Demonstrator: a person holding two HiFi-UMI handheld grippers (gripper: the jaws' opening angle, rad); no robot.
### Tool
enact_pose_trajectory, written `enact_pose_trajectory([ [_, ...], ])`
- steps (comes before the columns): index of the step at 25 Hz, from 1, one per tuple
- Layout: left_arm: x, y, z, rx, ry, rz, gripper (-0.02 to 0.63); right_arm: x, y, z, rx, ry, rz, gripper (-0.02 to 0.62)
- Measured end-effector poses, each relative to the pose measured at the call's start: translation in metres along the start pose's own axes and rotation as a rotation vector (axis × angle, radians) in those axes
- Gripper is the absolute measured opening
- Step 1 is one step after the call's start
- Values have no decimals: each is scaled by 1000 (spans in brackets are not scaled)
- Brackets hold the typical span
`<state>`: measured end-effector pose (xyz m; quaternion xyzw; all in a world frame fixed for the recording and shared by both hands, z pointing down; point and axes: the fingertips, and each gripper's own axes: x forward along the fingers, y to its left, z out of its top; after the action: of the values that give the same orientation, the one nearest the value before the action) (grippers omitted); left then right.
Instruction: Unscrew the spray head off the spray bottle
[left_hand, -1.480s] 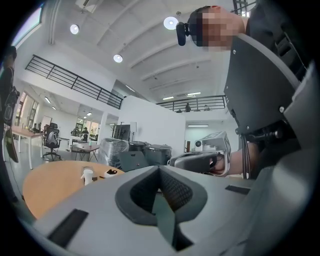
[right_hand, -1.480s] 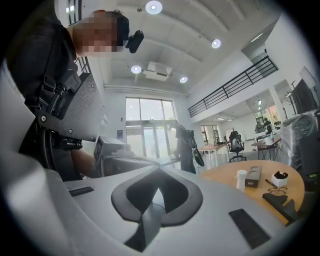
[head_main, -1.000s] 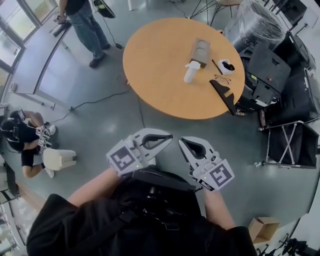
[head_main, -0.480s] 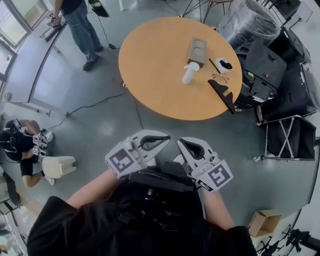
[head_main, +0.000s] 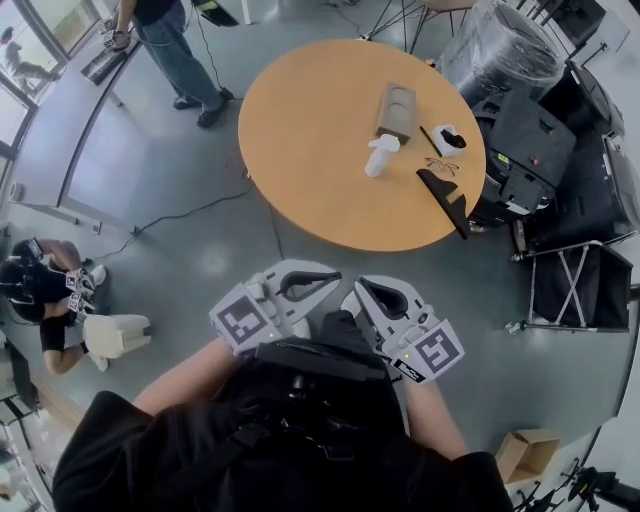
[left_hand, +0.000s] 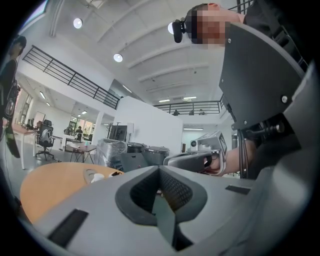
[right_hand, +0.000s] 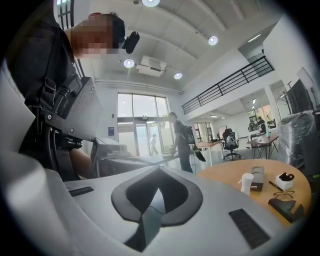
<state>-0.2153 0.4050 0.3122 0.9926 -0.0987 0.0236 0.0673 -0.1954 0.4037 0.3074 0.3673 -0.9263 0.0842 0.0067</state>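
Both pairs of jaws are pressed together with nothing between them: the left gripper (head_main: 333, 273) and the right gripper (head_main: 363, 287) are held side by side, close in front of the person's chest, over grey floor and short of the table

One round wooden table (head_main: 300, 150) takes up the upper middle of the head view. On it, toward its right side, lie one flat black angular piece (head_main: 447, 195) at the edge, one brown cardboard box (head_main: 397, 108), and the single spray bottle (head_main: 378, 156) just beside the box's nearer end. The bottle is small and white all over, stands upright, and its spray head sits on its neck. It is well apart from both grippers, and neither touches it. Right of the bottle sit one small white holder (head_main: 452, 135) with something dark in it, one pair of glasses (head_main: 443, 165) and one thin dark pen (head_main: 431, 134)

Two other people show: one standing (head_main: 170, 45) beyond the table, one crouched (head_main: 45, 285) at the left
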Motion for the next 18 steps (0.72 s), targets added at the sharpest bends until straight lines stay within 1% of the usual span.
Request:
enact_pose_trajectory([
  [7,36,13,10,18,-7,3,3,-6,-37,10,-20,-10,27,1],
  [13,79,35,12,0,6,21,5,-13,-83,13,-20,-9,43,2],
  [18,117,54,15,3,20,40,3,-20,-123,17,-15,-10,63,0],
])
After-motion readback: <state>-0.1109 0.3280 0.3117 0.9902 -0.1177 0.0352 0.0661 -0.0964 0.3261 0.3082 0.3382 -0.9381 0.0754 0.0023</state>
